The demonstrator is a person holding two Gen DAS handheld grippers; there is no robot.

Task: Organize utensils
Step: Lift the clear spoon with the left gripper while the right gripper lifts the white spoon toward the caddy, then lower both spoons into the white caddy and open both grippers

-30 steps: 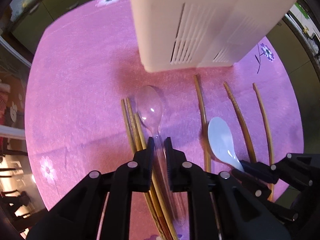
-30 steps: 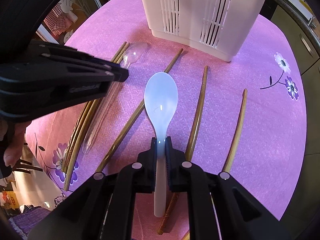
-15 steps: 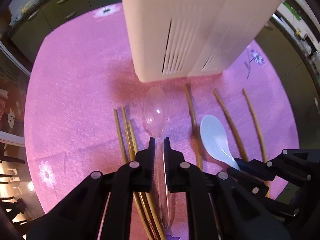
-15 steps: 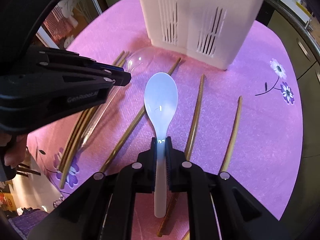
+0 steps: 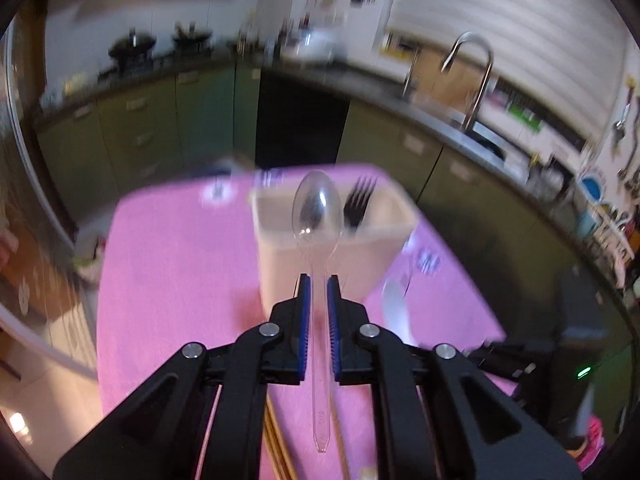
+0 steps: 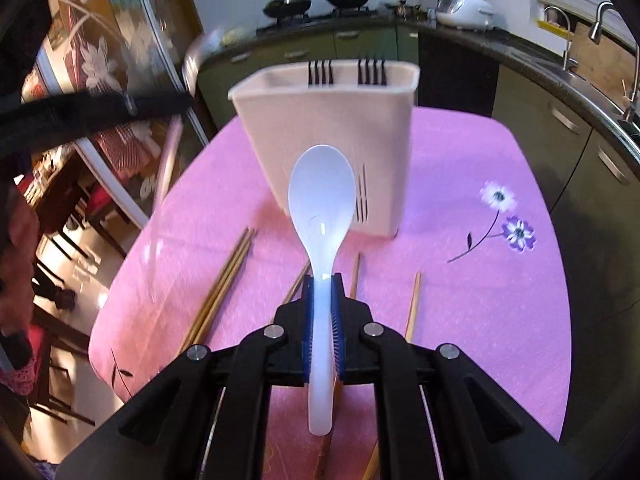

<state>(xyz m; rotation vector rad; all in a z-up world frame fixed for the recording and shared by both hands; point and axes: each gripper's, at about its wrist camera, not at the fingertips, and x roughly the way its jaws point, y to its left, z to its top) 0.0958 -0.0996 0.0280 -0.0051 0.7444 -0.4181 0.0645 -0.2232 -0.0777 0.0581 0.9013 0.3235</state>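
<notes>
Left hand-held gripper (image 5: 316, 292) pinches the clear spoon (image 5: 318, 208) by its handle, bowl raised before the caddy (image 5: 276, 252); this blurred view looks into the caddy, where a fork (image 5: 360, 200) stands. Right hand-held gripper (image 6: 322, 292) clamps the white spoon (image 6: 322, 204) level, pointing at the caddy's slotted side, and alone shows chopsticks (image 6: 228, 276) lying on the pink tabletop (image 6: 480, 300).

The white holder (image 6: 332, 136) stands toward the tabletop's (image 6: 480, 300) far edge, its mouth open except for black forks (image 6: 346, 72) along its far wall. Chopsticks (image 6: 224, 284) lie across the near middle; the right edge has room.
</notes>
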